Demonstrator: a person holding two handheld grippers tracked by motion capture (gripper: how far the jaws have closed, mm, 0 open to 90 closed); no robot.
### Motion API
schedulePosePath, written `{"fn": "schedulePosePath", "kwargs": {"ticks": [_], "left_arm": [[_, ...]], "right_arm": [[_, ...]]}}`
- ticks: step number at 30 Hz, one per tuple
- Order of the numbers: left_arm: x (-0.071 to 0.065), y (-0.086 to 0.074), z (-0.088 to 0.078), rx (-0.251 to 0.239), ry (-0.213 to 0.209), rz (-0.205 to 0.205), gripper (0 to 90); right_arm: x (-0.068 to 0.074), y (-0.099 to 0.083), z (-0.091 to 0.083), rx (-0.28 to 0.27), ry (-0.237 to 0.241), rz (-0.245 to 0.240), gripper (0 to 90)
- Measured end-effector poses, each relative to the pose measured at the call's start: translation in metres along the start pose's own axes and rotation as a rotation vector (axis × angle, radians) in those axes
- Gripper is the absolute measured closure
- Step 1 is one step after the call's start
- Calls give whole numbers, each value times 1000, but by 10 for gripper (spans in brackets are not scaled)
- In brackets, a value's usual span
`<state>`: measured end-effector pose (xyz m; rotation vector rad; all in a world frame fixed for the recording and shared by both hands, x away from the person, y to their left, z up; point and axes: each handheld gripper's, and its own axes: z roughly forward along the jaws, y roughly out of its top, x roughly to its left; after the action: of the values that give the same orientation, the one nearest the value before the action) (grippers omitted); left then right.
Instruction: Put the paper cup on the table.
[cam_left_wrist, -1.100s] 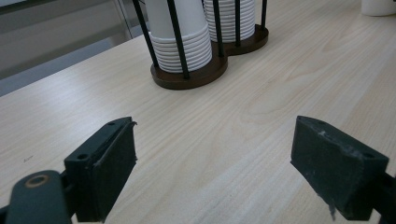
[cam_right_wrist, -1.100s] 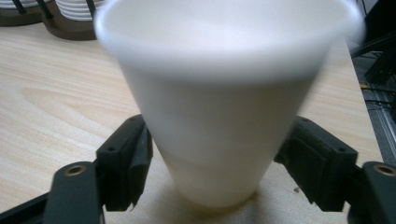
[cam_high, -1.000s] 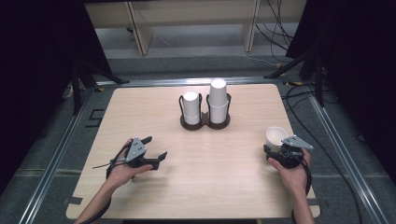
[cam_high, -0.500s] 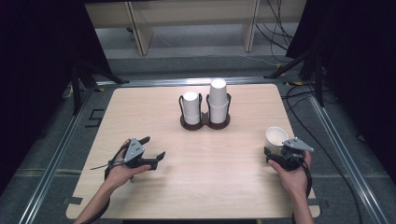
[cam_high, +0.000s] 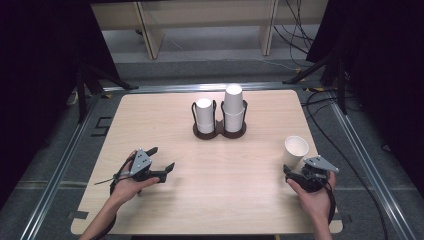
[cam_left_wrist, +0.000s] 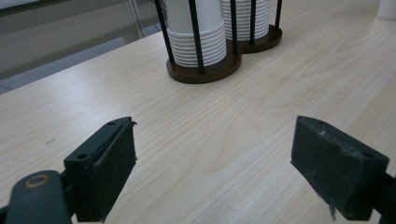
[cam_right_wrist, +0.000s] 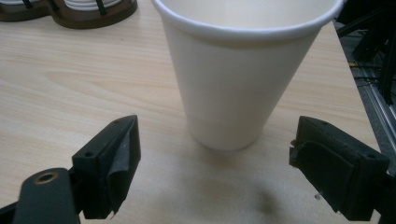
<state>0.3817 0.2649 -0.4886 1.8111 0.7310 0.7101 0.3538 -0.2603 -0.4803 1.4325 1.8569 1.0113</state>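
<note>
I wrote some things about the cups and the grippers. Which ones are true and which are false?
1. The lone white cup stands upright on the table. True.
2. The right gripper is squeezing that cup. False: its jaws are open, with the cup standing just beyond them, untouched.
3. The cup holder has two stacks of cups, and the right-hand stack is taller. True.
4. The left gripper holds a cup. False: its jaws are open with nothing between them.
5. The lone cup lies on its side. False: it stands with its open mouth up.
</note>
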Motion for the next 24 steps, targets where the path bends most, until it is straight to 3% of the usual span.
{"fn": "schedulePosePath", "kwargs": {"ticks": [2,3,4,9,11,12,13,15,16,17,19,20,23,24], "left_arm": [[0,0,-2,14,6,-1,133],[0,0,-3,14,7,-1,133],[0,0,-3,12,9,-3,133],[-1,-2,-4,13,12,-3,133],[0,-2,-3,-1,9,-8,134],[0,-3,-4,-4,11,-7,133],[0,-3,-4,-5,13,-9,134],[-1,-4,-5,-3,16,-18,133],[-1,-5,-5,-3,17,-19,133],[-1,-5,-5,-3,14,-21,133],[-2,-5,-6,12,18,-17,133],[-2,-5,-5,11,16,-22,133],[-3,-4,-5,15,10,-19,133],[-4,-4,-3,-3,6,-22,133]], "right_arm": [[4,-3,-6,-2,-1,50,159],[4,-5,-8,-19,-20,38,159],[5,-6,-11,-28,-3,58,159],[9,-14,-20,-58,-17,55,158],[14,-17,-23,-66,-10,99,158],[12,-18,-25,-72,-18,59,158],[15,-20,-25,-89,-1,97,158],[14,-23,-28,-101,-5,73,158],[18,-25,-30,-90,-4,119,157],[19,-26,-29,-108,-6,136,157],[18,-28,-33,-114,-5,127,156],[15,-28,-32,-146,-7,92,155],[14,-28,-34,-137,2,103,154],[13,-29,-32,-170,-14,94,154]]}}
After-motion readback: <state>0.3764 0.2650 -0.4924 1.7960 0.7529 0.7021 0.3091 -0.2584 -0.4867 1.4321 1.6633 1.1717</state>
